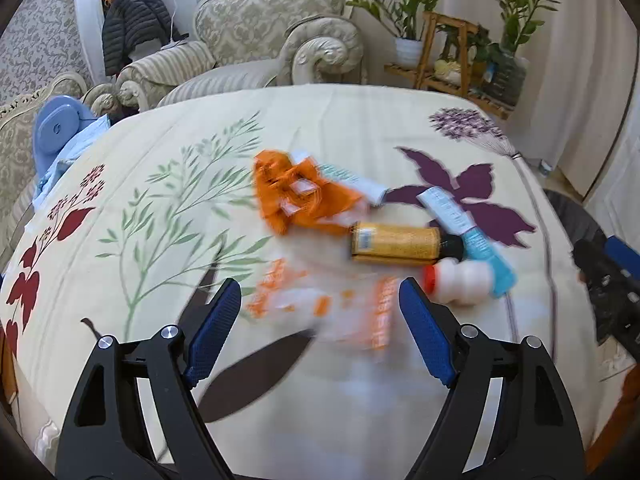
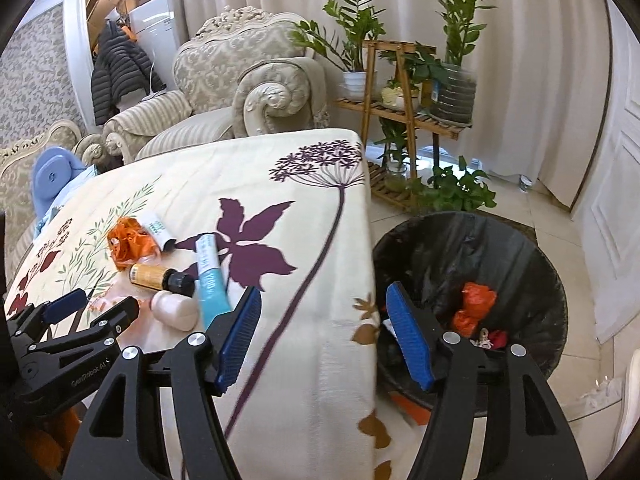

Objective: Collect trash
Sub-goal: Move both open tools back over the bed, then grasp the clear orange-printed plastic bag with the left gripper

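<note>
Trash lies on the floral tablecloth: an orange crumpled wrapper, a yellow bottle with a black cap, a small white bottle with a red cap, a blue-white tube, another tube and a blurred clear orange-printed wrapper. My left gripper is open, its jaws on either side of that blurred wrapper. My right gripper is open and empty at the table's right edge, beside the black-lined trash bin, which holds orange trash.
An ornate armchair stands behind the table. A wooden plant stand with potted plants stands behind the bin. A blue object lies at the table's far left. The left gripper shows in the right wrist view.
</note>
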